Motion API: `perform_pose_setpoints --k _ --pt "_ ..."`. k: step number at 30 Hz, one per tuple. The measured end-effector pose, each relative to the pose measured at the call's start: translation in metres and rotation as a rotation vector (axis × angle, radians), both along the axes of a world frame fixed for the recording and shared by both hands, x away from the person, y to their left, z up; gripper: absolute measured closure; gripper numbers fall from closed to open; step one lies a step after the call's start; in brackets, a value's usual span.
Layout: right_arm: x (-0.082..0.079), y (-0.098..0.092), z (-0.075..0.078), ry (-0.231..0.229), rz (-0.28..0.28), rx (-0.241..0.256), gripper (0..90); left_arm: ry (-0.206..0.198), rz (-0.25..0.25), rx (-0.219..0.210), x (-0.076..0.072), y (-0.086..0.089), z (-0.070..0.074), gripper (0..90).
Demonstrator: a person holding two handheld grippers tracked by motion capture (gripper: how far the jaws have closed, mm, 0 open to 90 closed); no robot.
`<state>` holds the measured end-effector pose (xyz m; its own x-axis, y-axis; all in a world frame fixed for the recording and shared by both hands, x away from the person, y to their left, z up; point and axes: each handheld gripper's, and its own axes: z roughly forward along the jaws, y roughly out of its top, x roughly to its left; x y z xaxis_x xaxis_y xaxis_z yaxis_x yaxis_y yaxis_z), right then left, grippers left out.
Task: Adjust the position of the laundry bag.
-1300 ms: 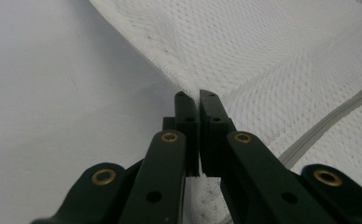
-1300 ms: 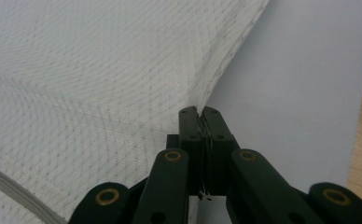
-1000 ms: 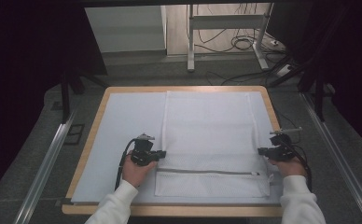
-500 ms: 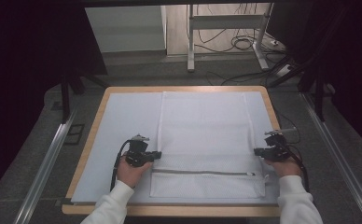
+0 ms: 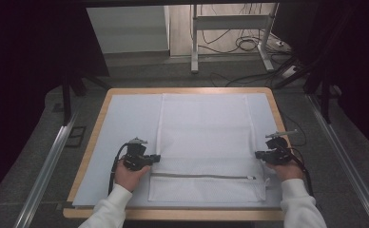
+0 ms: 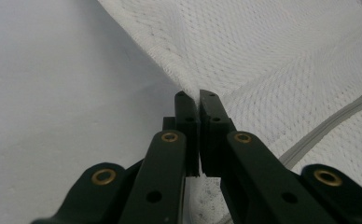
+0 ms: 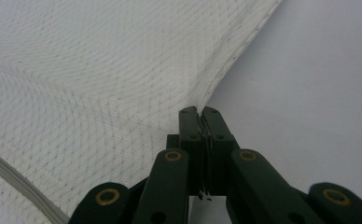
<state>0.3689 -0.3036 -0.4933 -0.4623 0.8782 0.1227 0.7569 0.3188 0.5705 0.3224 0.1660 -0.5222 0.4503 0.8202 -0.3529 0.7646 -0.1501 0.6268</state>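
A white mesh bag [image 5: 204, 142] with a grey zip [image 5: 201, 176] near its front end lies flat on the pale mat [image 5: 125, 123]. My left gripper [image 5: 155, 157] pinches the bag's left edge; in the left gripper view its jaws are shut on the mesh bag [image 6: 272, 70] hem, left gripper [image 6: 197, 95]. On the opposite side, my right gripper [image 5: 258, 154] holds the right edge. The right gripper view has the right gripper [image 7: 200, 112] closed on the mesh bag [image 7: 100, 79] seam, the zip [image 7: 16, 182] running at lower left.
The mat sits on a wooden-rimmed table [image 5: 182, 91]. Beyond the far edge are a white frame's legs [image 5: 230, 33], floor cables [image 5: 249, 45] and dark curtains at both sides. Metal rails [image 5: 49, 161] run along the table's left and right.
Both grippers have drawn the bag's edges toward the front of the table, and the left one has shifted slightly left. The front end with the zip now lies nearer the table's front edge.
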Motion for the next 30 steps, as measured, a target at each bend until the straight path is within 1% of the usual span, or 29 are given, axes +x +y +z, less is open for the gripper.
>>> perform_pose_setpoints --k 3,8,12,15,19,25,30 --pt "0.001 0.002 -0.001 0.003 0.002 0.012 87.2 0.001 0.002 0.003 -0.002 0.004 0.0 88.5" --pt "0.0 0.008 -0.001 0.001 0.015 0.017 87.2 0.006 0.01 0.002 -0.003 0.012 -0.001 88.5" --pt "0.001 0.015 -0.003 -0.001 0.019 0.013 87.2 0.01 0.017 0.002 -0.003 0.017 -0.001 88.5" --pt "0.001 0.02 -0.003 -0.003 0.034 0.014 87.2 0.014 0.021 0.003 -0.004 0.022 -0.001 88.5" --pt "0.001 0.023 -0.003 -0.005 0.038 0.016 87.2 0.017 0.028 0.001 -0.005 0.027 -0.001 88.4" --pt "0.001 0.03 -0.005 -0.001 0.061 0.013 87.2 0.02 0.04 -0.001 -0.008 0.037 -0.002 88.3" --pt "0.001 0.036 -0.005 -0.005 0.07 0.023 87.2 0.02 0.054 -0.006 -0.01 0.043 -0.002 88.3"
